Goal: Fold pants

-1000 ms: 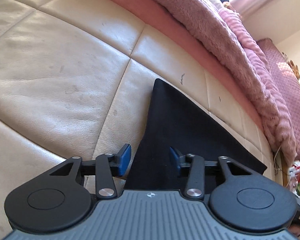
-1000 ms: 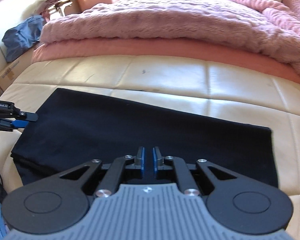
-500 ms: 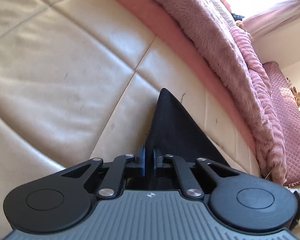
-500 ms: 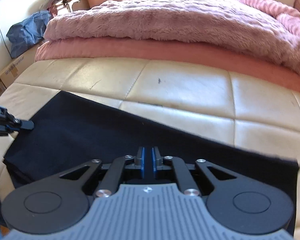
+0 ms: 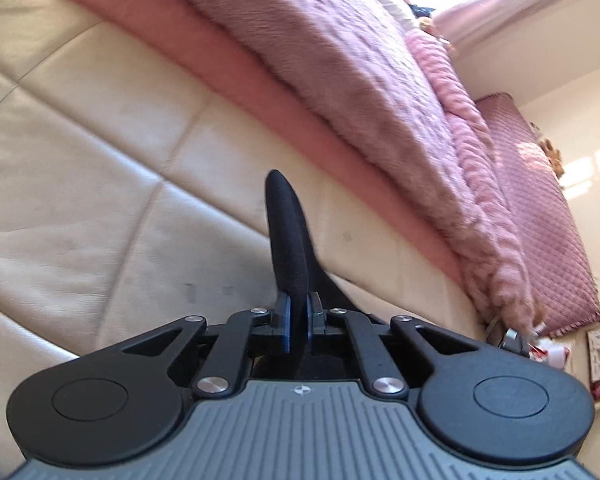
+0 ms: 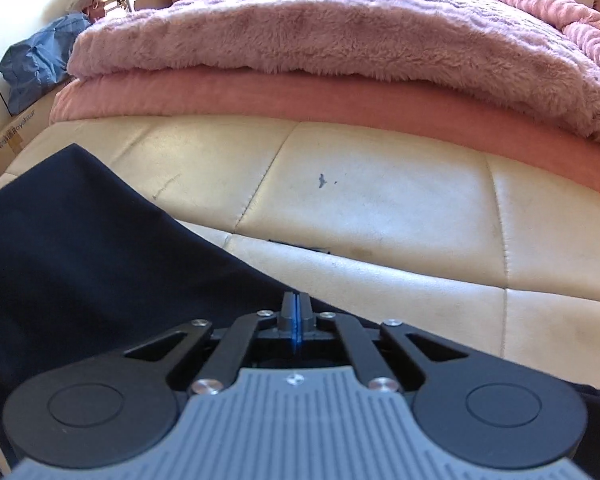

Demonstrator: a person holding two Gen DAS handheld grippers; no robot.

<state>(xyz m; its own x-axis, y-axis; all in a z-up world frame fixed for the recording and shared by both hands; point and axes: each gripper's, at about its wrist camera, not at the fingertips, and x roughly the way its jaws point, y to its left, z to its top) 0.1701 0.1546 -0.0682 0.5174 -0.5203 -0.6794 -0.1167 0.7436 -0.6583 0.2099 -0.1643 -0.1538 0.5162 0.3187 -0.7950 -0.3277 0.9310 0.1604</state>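
The left hand-held gripper (image 5: 298,320) & right hand-held gripper (image 6: 296,314) each pinch the black pants (image 6: 100,248); best lift both evenly, w/ edges lined up.

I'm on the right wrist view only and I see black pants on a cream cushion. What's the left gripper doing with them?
Observer: The left gripper is shut on a fold of the black pants. Its jaws have just been closing, with the cloth between the fingers.
Operator: Is the cloth flat there or raised?
Observer: Raised. A narrow rounded ridge of it stands up from the fingers, above the cream cushion.
Operator: What lies beyond that side?
Observer: Past the pink blanket there is a sunlit curtain in the far corner.
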